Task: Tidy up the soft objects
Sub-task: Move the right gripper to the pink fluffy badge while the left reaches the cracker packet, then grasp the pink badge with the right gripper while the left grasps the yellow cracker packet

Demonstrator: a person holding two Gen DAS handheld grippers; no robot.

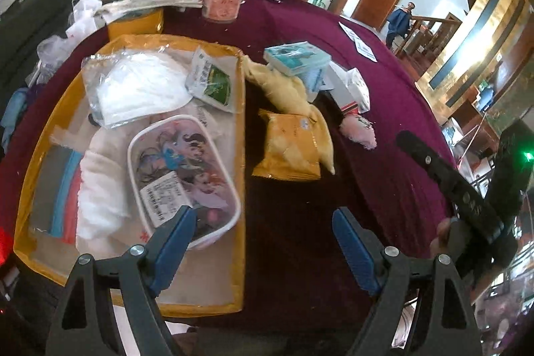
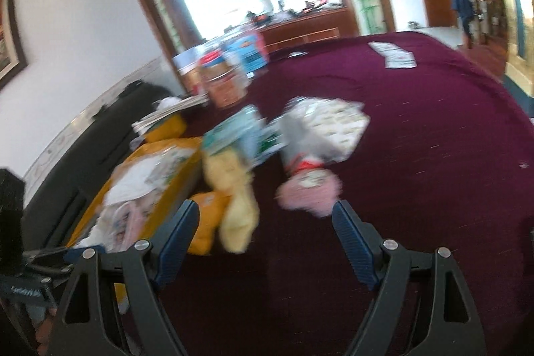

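Yellow tray point(image 1: 238, 189), left of frame: holds printed pouch point(image 1: 183, 179), white bagged item point(image 1: 140, 89), folded cloths. Yellow packet point(image 1: 288, 149) lies beside it on tabletop point(image 1: 383, 95). Left tool point(image 1: 263, 222) and right tool point(image 2: 265, 219) both gape wide, empty.

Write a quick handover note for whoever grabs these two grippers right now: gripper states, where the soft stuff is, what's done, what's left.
Left gripper: open, empty, over the yellow box's near corner.
Right gripper: open, empty, facing the loose pile.
Done: in the box are the white bagged item, the cartoon pouch, a green-label packet and folded cloths.
Left: on the maroon tablecloth beside the box lie the yellow snack pack, yellow cloth, pink plush and teal tissue packs.
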